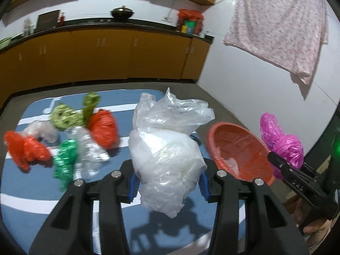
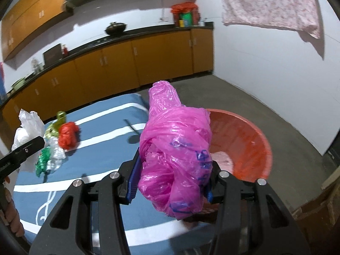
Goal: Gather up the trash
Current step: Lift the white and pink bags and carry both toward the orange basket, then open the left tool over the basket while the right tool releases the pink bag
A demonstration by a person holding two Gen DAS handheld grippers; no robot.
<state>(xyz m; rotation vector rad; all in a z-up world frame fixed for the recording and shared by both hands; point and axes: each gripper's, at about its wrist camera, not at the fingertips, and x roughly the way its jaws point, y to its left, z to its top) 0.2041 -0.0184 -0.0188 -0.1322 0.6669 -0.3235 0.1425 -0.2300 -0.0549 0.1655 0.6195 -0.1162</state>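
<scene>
My left gripper (image 1: 167, 182) is shut on a crumpled clear white plastic bag (image 1: 165, 148) and holds it above the blue table. My right gripper (image 2: 173, 182) is shut on a knotted pink plastic bag (image 2: 176, 148), just left of the red basin (image 2: 250, 140). In the left wrist view the pink bag (image 1: 280, 140) hangs at the right, beside the red basin (image 1: 238, 148). The basin holds a bit of pale plastic. Loose bags lie on the table at the left: red (image 1: 104, 129), another red (image 1: 25, 148), green (image 1: 64, 161), yellow-green (image 1: 65, 116), clear (image 1: 89, 148).
The blue table with white stripes (image 1: 127, 210) ends near the basin. Behind it run orange kitchen cabinets (image 1: 106, 53) with a wok on the counter. A pink cloth (image 1: 282, 25) hangs on the white wall at the right.
</scene>
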